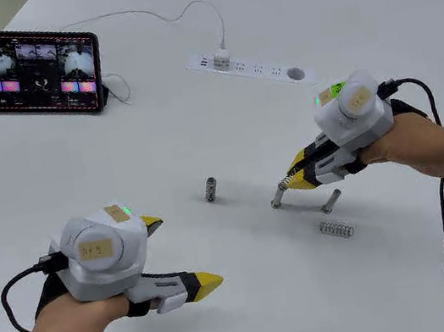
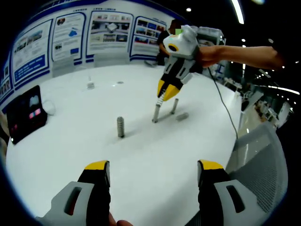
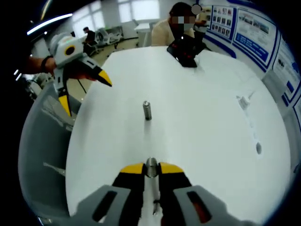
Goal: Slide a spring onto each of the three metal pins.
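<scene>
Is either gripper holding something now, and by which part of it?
The right gripper grips a spring by its upper end, above a pin. The left gripper is open and holds nothing.

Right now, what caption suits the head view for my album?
Right gripper holds a spring atop a pin; left gripper hovers open nearby.
</scene>
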The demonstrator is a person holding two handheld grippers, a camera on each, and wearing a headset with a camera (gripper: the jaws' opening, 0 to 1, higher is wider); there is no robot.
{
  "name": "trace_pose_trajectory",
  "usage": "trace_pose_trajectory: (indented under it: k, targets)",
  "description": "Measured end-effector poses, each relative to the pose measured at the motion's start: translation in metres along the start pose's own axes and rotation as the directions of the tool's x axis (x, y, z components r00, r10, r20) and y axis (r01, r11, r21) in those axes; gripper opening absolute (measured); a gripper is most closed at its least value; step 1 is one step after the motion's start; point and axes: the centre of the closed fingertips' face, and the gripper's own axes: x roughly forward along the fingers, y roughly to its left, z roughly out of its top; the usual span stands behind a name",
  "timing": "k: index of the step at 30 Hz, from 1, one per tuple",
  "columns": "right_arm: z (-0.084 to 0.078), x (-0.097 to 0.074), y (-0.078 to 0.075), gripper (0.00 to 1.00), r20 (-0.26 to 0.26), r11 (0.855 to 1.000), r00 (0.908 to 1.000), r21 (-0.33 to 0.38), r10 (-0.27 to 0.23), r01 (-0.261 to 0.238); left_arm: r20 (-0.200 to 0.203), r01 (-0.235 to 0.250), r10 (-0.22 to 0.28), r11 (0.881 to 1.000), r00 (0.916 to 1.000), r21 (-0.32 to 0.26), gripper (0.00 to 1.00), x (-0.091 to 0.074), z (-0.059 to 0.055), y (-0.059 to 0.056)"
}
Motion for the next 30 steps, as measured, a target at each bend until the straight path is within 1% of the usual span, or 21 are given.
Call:
trace_pose_trajectory:
  k: [2, 4, 8, 12, 17, 26, 30]
  targets:
    - [0.0010, 0.0011, 0.0002, 0.13, 0.002, 1.000, 1.0000, -0.002, 0.002, -0.002, 0.002, 0.000, 0.000, 1.000, 1.0000, -0.006, 0.77, -0.0008, 0.0001, -0.0002]
    - [0.0028, 0.0025, -0.0001, 0.13, 0.012, 1.000, 0.9999, 0.004, 0.005, -0.005, 0.013, 0.003, -0.002, 1.000, 0.9999, -0.021, 0.77, -0.0025, 0.0018, -0.0001]
    - [0.0049, 0.0039, -0.0030, 0.13, 0.021, 1.000, 0.9998, 0.009, 0.006, -0.006, 0.011, -0.003, 0.003, 1.000, 0.9999, -0.016, 0.77, -0.0048, 0.0011, 0.0017]
    - [0.0067, 0.0043, -0.0020, 0.13, 0.022, 1.000, 0.9997, 0.004, 0.006, -0.006, 0.008, -0.007, 0.007, 1.000, 0.9999, -0.016, 0.77, -0.0063, 0.0000, 0.0030]
    - [0.0063, 0.0049, -0.0008, 0.13, 0.013, 1.000, 0.9999, -0.010, 0.004, -0.004, 0.005, -0.004, 0.004, 1.000, 1.0000, -0.011, 0.77, -0.0055, -0.0003, 0.0021]
    - [-0.0009, 0.0077, -0.0027, 0.13, -0.021, 0.999, 0.9998, -0.041, 0.002, -0.003, 0.003, 0.004, -0.004, 1.000, 1.0000, 0.001, 0.76, -0.0024, 0.0027, -0.0006]
    - [0.0003, 0.0100, -0.0033, 0.13, -0.023, 0.999, 0.9997, -0.047, 0.003, -0.005, 0.002, 0.005, -0.005, 1.000, 1.0000, 0.003, 0.76, -0.0025, 0.0028, -0.0014]
